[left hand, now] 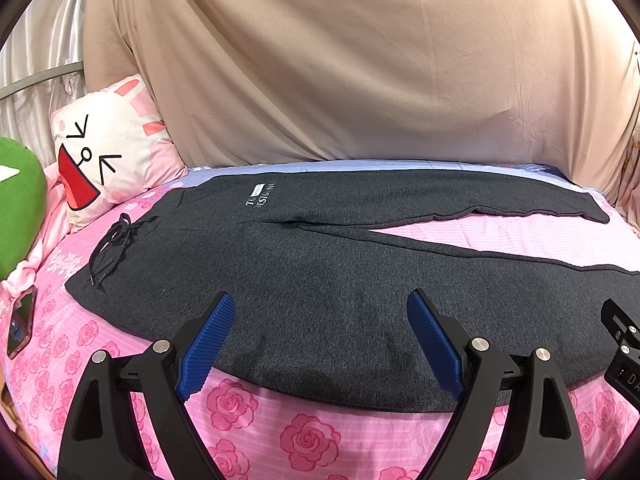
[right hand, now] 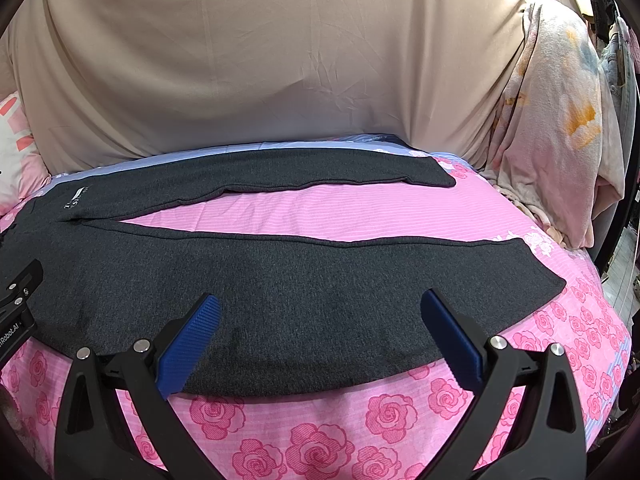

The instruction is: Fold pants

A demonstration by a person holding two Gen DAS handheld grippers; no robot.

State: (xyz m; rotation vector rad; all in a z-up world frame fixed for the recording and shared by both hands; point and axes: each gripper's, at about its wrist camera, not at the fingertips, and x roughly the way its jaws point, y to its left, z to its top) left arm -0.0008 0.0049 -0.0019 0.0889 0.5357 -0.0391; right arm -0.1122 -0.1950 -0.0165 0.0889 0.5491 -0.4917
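Dark grey sweatpants (left hand: 320, 272) lie spread flat on the pink rose bedsheet, waistband with a black drawstring (left hand: 114, 242) at the left, two legs apart running right. White lettering (left hand: 260, 196) is near the hip. My left gripper (left hand: 320, 312) is open, hovering over the near edge of the upper near leg. In the right wrist view the pants (right hand: 280, 280) show both legs with cuffs at the right. My right gripper (right hand: 320, 316) is open over the near leg's lower part. Neither gripper holds cloth.
A bunny-face pillow (left hand: 108, 152) and a green plush (left hand: 20, 200) sit at the left, with a phone (left hand: 20, 328) on the sheet. A beige sheet (left hand: 340, 60) hangs behind the bed. A pale blanket (right hand: 560, 120) is heaped at the right.
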